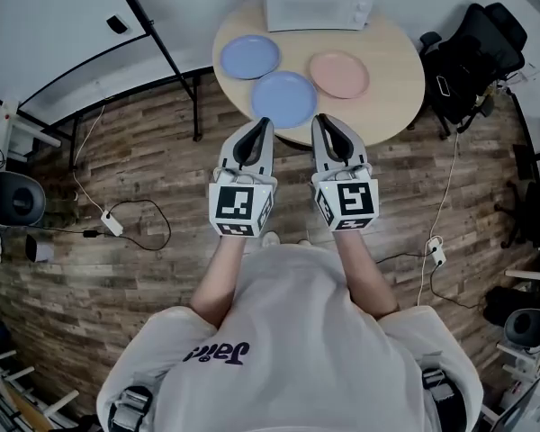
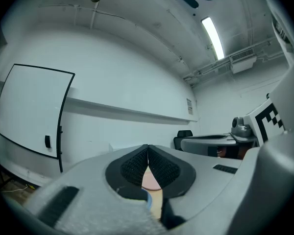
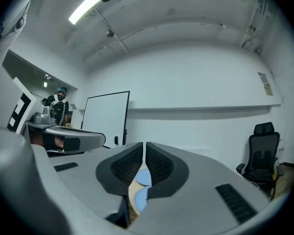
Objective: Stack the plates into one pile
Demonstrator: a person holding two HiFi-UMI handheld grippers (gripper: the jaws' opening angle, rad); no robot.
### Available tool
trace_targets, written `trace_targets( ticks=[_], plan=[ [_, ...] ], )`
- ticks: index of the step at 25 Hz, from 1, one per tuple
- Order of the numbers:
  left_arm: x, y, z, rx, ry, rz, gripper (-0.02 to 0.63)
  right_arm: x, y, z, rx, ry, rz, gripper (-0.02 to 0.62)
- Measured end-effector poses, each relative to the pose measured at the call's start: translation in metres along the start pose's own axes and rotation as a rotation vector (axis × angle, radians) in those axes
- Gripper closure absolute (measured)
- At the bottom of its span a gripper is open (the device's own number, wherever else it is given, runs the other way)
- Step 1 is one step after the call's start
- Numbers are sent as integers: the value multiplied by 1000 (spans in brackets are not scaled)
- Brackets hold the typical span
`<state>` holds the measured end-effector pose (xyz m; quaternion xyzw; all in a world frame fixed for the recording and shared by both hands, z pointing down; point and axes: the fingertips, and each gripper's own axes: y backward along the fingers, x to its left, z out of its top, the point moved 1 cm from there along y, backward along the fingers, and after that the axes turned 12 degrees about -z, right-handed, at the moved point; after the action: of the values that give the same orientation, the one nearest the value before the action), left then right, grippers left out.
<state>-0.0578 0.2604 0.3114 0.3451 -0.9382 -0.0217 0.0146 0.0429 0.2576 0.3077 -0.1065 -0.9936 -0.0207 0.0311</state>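
Three plates lie apart on the round wooden table point(image 1: 396, 97): a blue plate point(image 1: 248, 57) at the left, a second blue plate point(image 1: 284, 99) near the front edge, and a pink plate point(image 1: 339, 74) at the right. My left gripper point(image 1: 261, 122) and right gripper point(image 1: 322, 120) are held side by side, level, just short of the table's front edge, both shut and empty. Through the left gripper's point(image 2: 147, 153) jaws a sliver of the pink plate point(image 2: 151, 181) shows. Between the right gripper's point(image 3: 143, 151) jaws both blue plates point(image 3: 144, 177) show.
A white microwave point(image 1: 317, 0) stands at the back of the table. A black office chair point(image 1: 472, 57) sits to the right. A whiteboard stand point(image 1: 175, 70) is at the left. Cables and power strips point(image 1: 112, 223) lie on the wooden floor.
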Motion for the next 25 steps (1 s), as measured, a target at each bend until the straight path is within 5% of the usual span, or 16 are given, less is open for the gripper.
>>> trace_targets(
  ticks=[15,25],
  plan=[
    [16,20,-22,-4,74,1,589,33,-2,-32,89,-24,7,566],
    [54,-33,-30,36,64,22,589,19,-67,-48,127,-65,55,566]
  ],
)
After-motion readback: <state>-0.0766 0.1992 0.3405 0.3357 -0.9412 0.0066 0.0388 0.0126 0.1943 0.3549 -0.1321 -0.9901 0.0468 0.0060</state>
